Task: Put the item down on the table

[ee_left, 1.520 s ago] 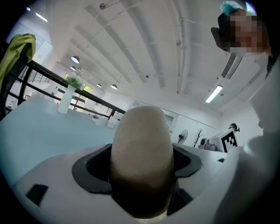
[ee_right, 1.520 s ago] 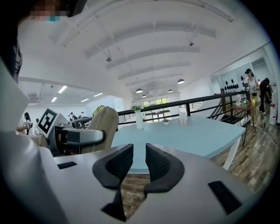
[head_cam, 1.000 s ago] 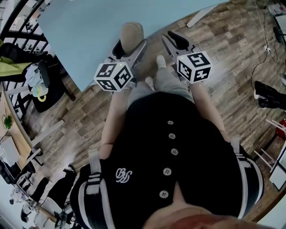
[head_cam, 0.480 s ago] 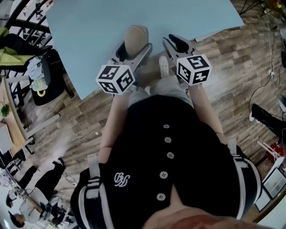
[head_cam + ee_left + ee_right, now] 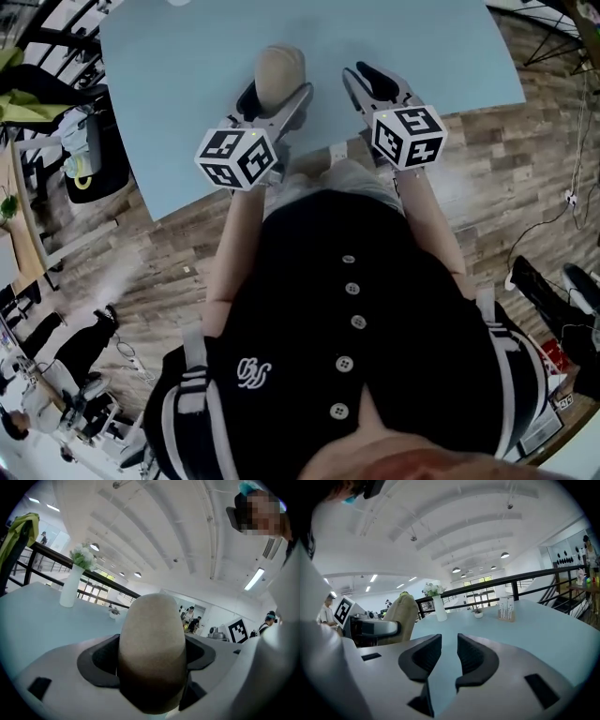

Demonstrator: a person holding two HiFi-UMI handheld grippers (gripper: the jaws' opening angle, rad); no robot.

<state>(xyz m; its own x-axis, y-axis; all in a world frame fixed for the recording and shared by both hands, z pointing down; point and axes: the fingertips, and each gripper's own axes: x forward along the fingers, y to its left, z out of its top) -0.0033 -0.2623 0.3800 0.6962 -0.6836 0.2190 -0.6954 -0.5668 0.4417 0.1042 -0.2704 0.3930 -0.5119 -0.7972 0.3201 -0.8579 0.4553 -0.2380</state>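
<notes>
**A:** Where is the beige item (image 5: 279, 73) found?

**B:** It is pinched between the jaws of the left gripper (image 5: 277, 92), in the upper middle of the head view, over the near part of the light blue table (image 5: 169, 84). Whether the table is already touched by it cannot be told.

**A:** Why is it held so?

**B:** The jaws are spread wide because the body is thick. It is judged that the rounded end is kept forward so that the item can be lowered without slipping.

**A:** And the right gripper (image 5: 368, 79)?

**B:** It is kept just beside, right of centre. Its jaws are a little apart and nothing is between them. Probably it is left free, as one grip is enough.

**A:** What is shown by one view only?

**B:** The pads pressed on both sides of the item are shown in the left gripper view. A white vase (image 5: 69, 588) and a small stand (image 5: 506, 609), far on the table, are given by the gripper views. The wooden floor (image 5: 525, 159) is seen only from the head.
</notes>
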